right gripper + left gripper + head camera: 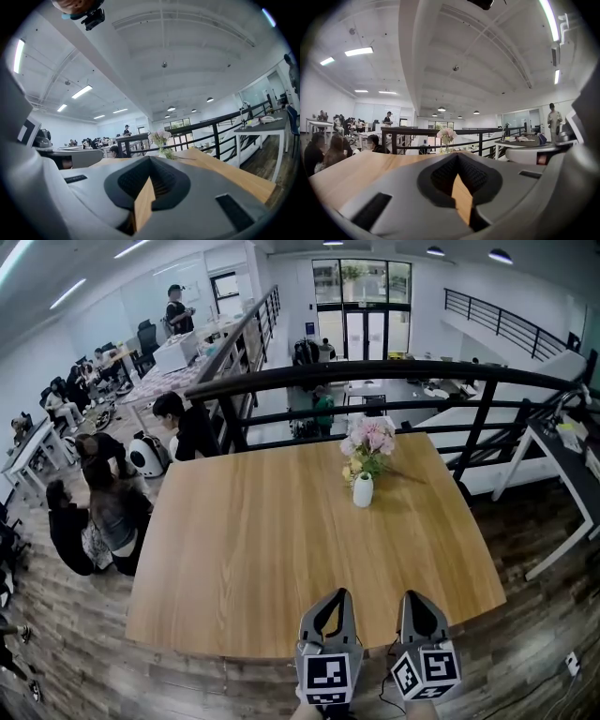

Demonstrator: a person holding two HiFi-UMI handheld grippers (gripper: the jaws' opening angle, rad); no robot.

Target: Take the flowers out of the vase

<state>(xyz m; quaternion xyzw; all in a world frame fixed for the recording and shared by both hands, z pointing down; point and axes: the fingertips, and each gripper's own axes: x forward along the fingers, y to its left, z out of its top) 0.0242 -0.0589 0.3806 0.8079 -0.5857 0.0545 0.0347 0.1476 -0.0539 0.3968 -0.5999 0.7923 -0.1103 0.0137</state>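
grippers: your left gripper and right gripper sit side by side over the near edge of the pale wooden table; both have fingers closed on nothing
why there: looks like you're lined up on the target and not in reach yet, so there's nothing to clamp
vase: small white ceramic vase upright near the far edge, right of the middle; well apart from both grippers
contents: bunch of pink and cream flowers, stems down in the vase; none out yet
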